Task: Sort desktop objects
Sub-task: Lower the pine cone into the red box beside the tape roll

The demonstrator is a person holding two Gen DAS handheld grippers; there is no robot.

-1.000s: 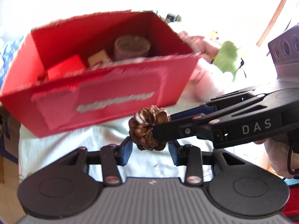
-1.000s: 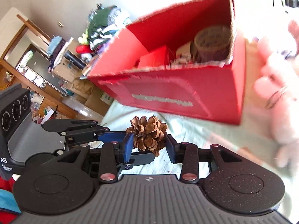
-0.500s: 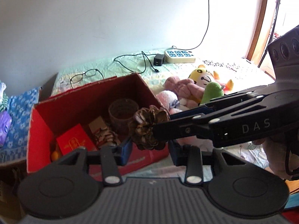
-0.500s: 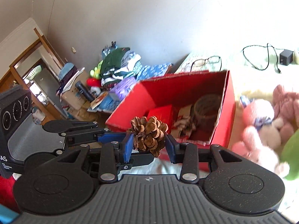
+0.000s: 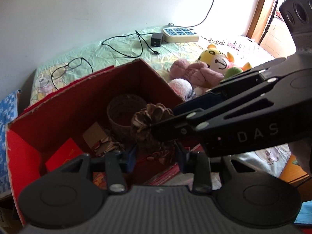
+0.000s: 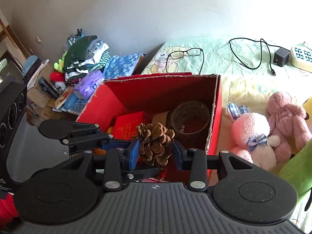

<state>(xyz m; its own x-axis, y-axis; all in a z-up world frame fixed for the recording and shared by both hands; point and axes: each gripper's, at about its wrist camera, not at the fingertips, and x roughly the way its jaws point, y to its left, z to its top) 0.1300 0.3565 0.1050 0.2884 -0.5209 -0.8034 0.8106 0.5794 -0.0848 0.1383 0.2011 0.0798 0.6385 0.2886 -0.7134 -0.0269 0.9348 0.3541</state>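
A brown pine cone [image 6: 155, 143] is gripped between both pairs of blue pads and hangs over the open red cardboard box [image 6: 217, 105]. My right gripper [image 6: 156, 152] is shut on the pine cone [image 5: 151, 120]. My left gripper [image 5: 155, 152] is shut on it from the other side and shows in the right wrist view as the black arm at the left. The box [image 5: 64, 105] holds a roll of tape [image 6: 191, 117], a small red box [image 6: 128, 127] and a brown cardboard piece [image 5: 95, 134].
Plush toys lie right of the box: a pink-white one [image 6: 253, 136], a pink one [image 6: 286, 117] and a yellow one [image 5: 216, 58]. Glasses [image 6: 184, 53], a charger with cable [image 6: 280, 56] and a power strip [image 5: 180, 35] lie on the green sheet behind. Folded clothes [image 6: 85, 58] are piled at left.
Both grippers have carried the pine cone from in front of the box's near wall up and over its open top. The grip on it is unchanged.
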